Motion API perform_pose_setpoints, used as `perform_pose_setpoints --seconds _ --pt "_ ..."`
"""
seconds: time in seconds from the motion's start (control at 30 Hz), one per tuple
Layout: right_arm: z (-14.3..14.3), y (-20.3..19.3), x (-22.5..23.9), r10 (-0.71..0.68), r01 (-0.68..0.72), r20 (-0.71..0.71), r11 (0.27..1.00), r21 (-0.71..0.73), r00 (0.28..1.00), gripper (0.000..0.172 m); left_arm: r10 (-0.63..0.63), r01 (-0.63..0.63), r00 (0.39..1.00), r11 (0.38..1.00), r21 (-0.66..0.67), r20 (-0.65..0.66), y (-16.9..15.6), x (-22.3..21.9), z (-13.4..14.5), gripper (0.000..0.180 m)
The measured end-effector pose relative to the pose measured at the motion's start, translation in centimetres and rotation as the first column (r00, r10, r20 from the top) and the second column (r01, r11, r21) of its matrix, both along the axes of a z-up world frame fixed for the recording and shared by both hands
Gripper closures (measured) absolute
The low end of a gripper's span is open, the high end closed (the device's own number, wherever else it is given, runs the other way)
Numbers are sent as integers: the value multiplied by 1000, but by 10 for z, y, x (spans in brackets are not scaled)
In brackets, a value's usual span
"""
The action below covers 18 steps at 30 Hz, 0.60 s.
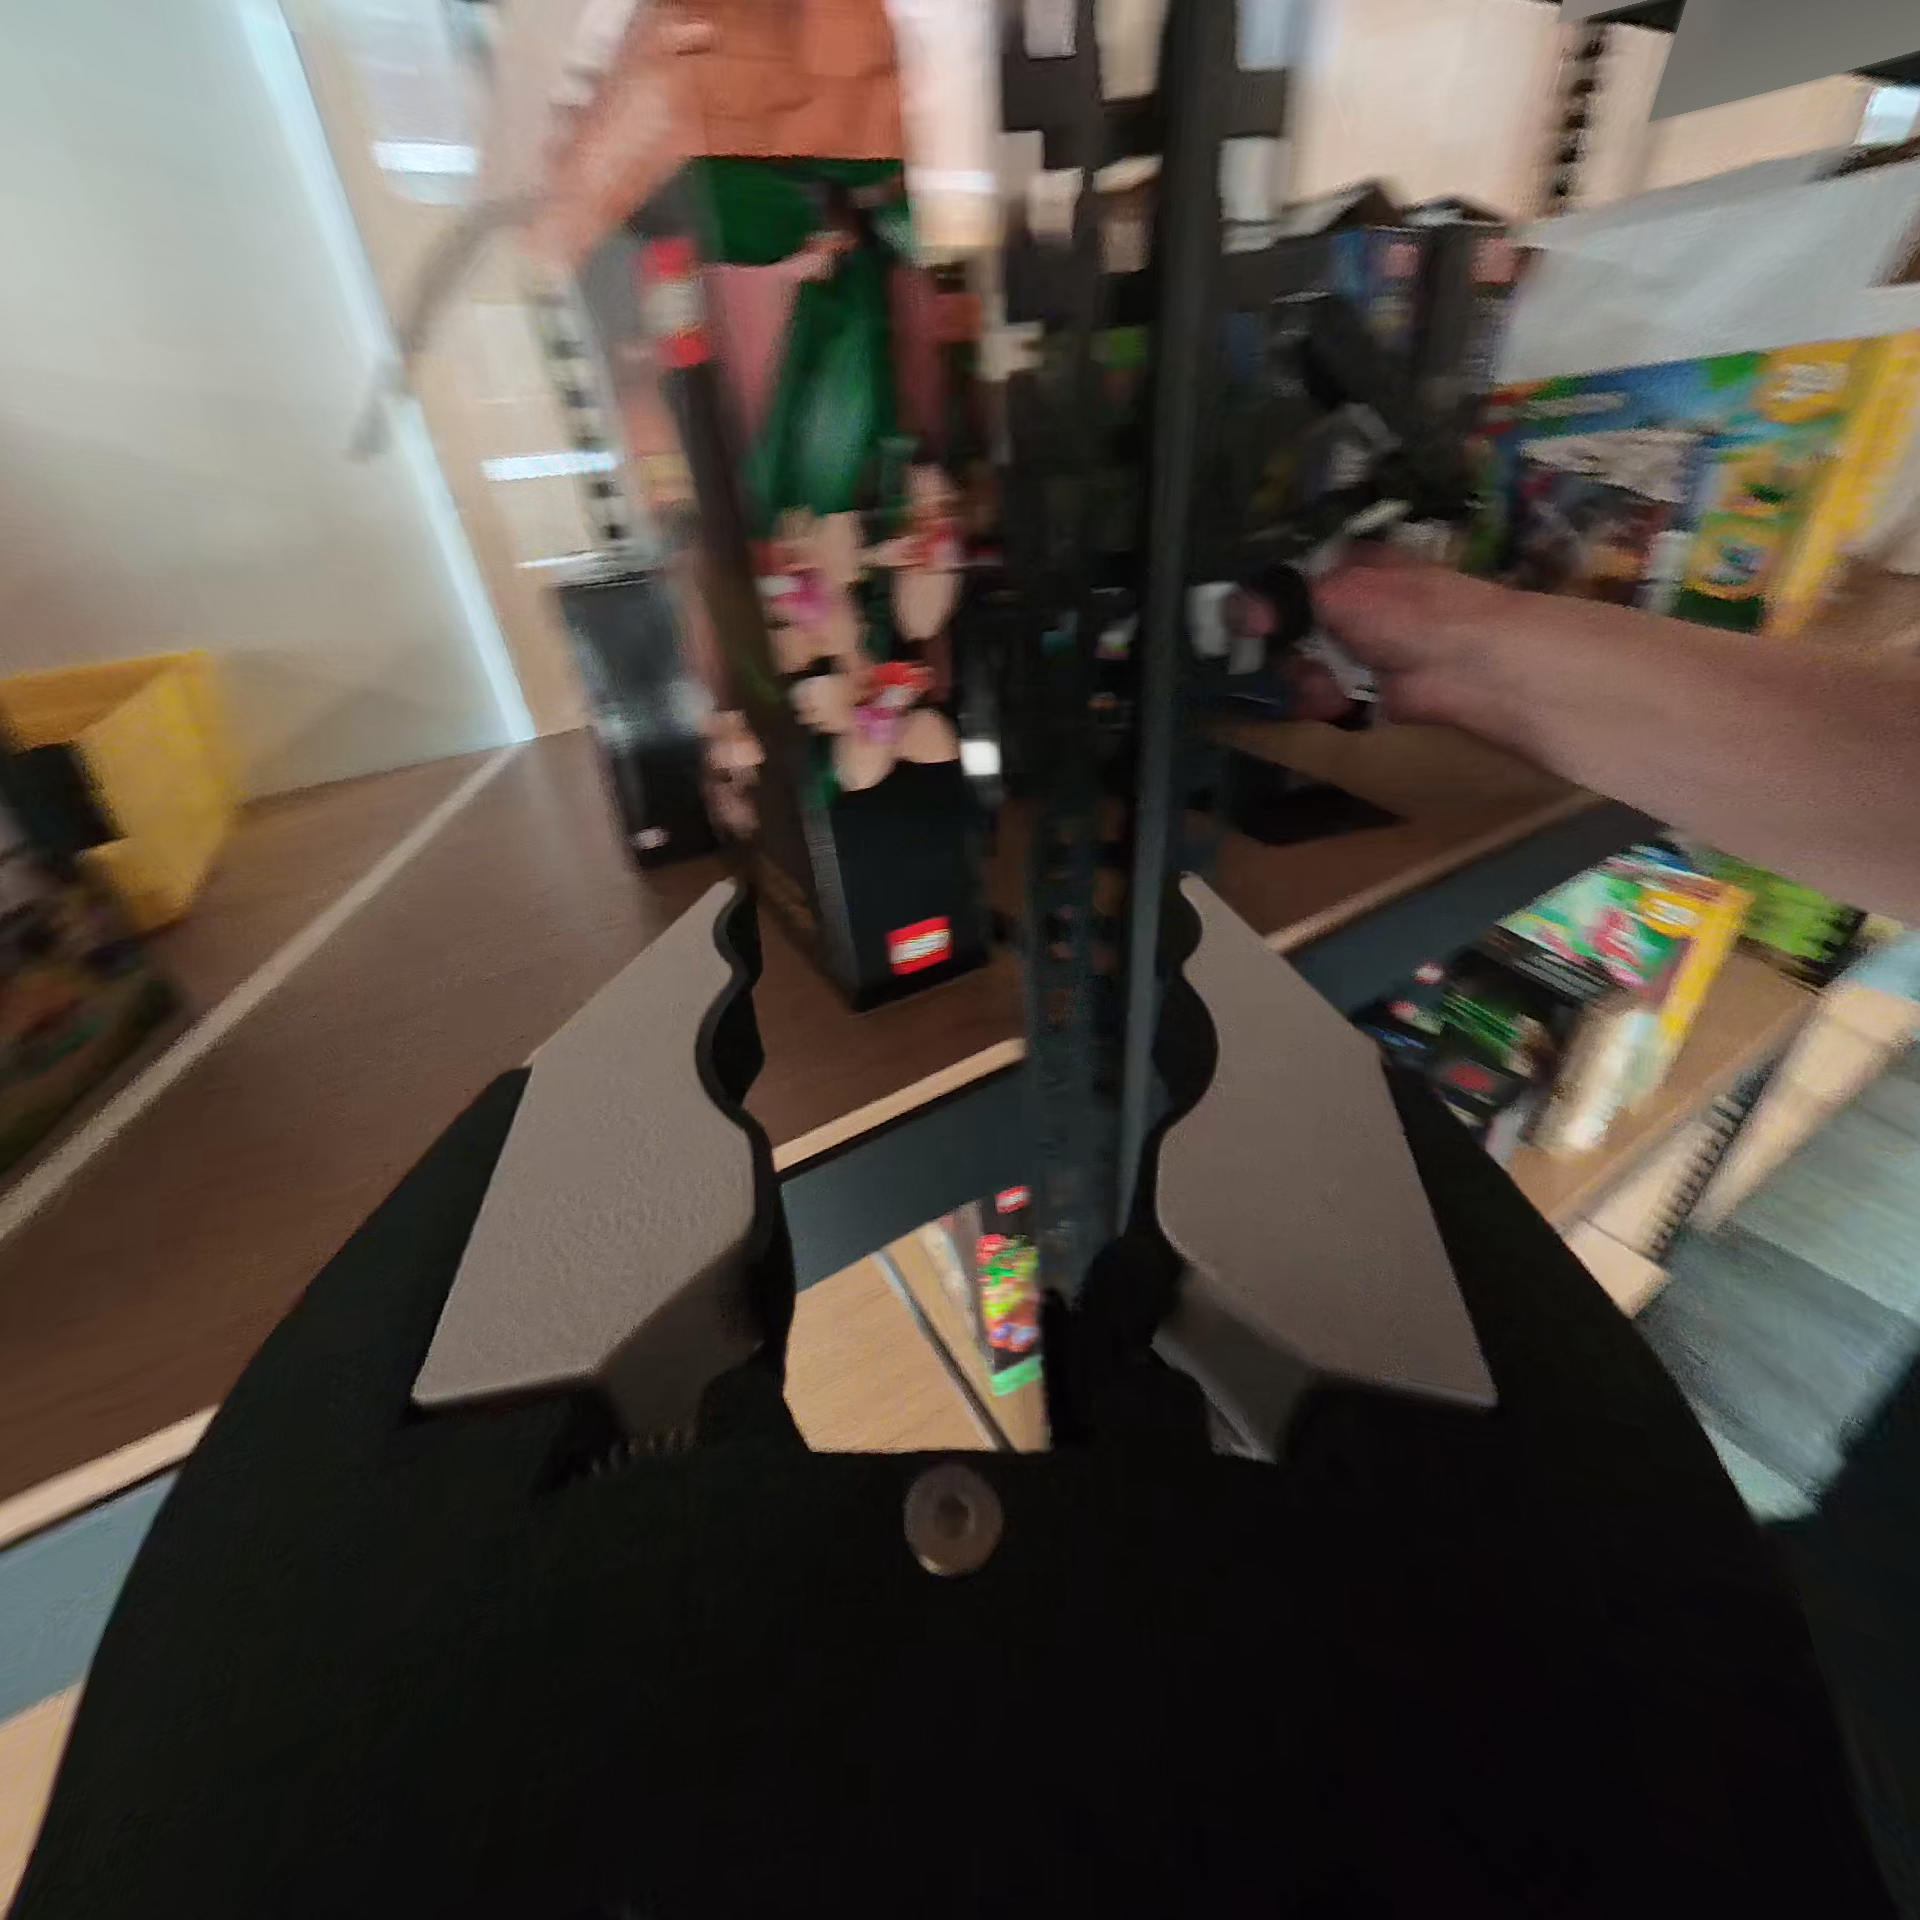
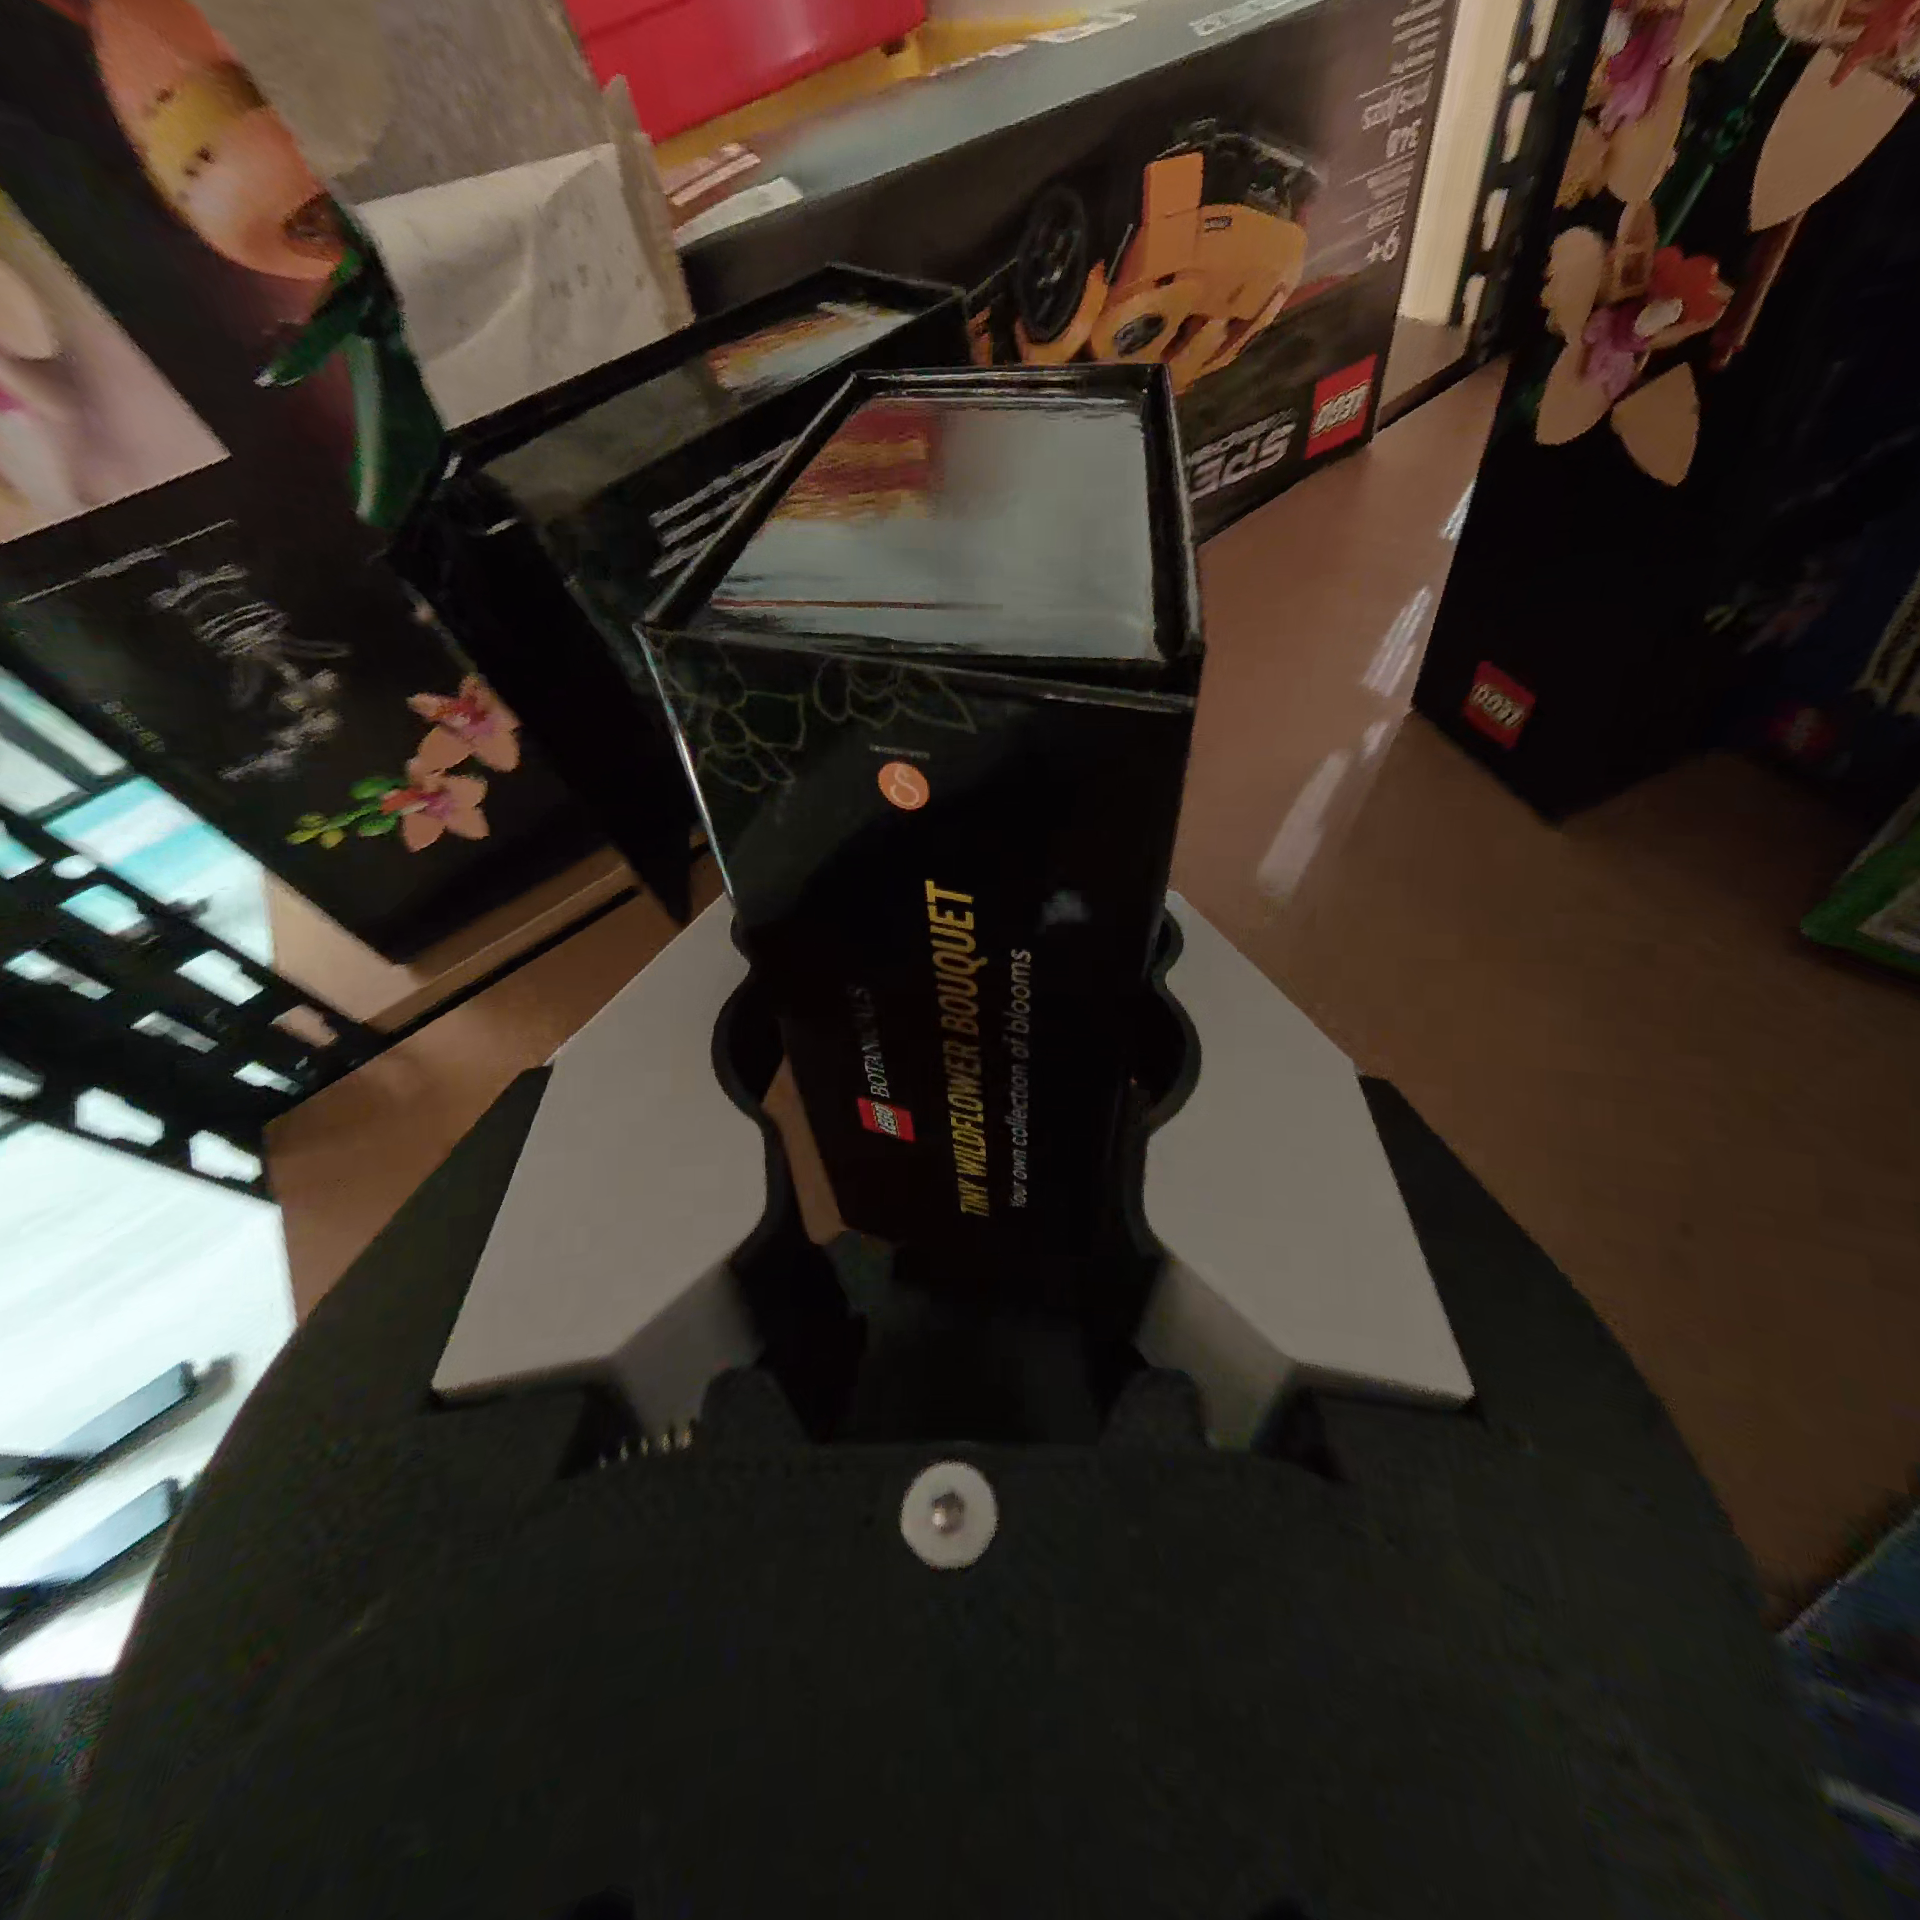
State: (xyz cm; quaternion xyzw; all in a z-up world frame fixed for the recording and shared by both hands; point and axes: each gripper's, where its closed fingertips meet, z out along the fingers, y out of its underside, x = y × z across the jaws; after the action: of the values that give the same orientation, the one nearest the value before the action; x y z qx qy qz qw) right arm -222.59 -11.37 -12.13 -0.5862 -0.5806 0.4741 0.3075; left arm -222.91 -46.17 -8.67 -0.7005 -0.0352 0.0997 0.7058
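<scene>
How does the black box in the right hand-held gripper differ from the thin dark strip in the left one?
The black box spans the right hand-held gripper, meeting both fingertips. The thin dark strip lies by one finger of the left hand-held gripper, with open space to the other finger. The box shows a broad face and is sharp; the strip is seen edge-on and blurred. Both are dark and run between the fingers.

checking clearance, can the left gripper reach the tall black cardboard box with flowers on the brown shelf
Likely not straight ahead: a dark metal upright stands inside the left gripper's open jaws, just right of that box.
</scene>
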Motion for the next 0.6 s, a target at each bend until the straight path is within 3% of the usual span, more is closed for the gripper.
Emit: perform_pose_setpoints --seconds 0.17,0.27,0.37,0.6 --pt "2 -15 36 83 -81 24 995 -56 996 104 -352 348 935 933 -88 -41 57 124 -9 108" --pt "1 -21 53 123 -121 24 991 -55 992 104 -461 456 887 884 -103 -37 100 178 -19 104" --pt "3 -22 67 152 -151 15 986 -65 988 104 -484 477 874 870 -122 -39 146 196 -29 95" --pt "9 -21 101 214 -217 -38 963 -161 976 105 -364 362 931 930 -66 -21 226 185 -21 78"
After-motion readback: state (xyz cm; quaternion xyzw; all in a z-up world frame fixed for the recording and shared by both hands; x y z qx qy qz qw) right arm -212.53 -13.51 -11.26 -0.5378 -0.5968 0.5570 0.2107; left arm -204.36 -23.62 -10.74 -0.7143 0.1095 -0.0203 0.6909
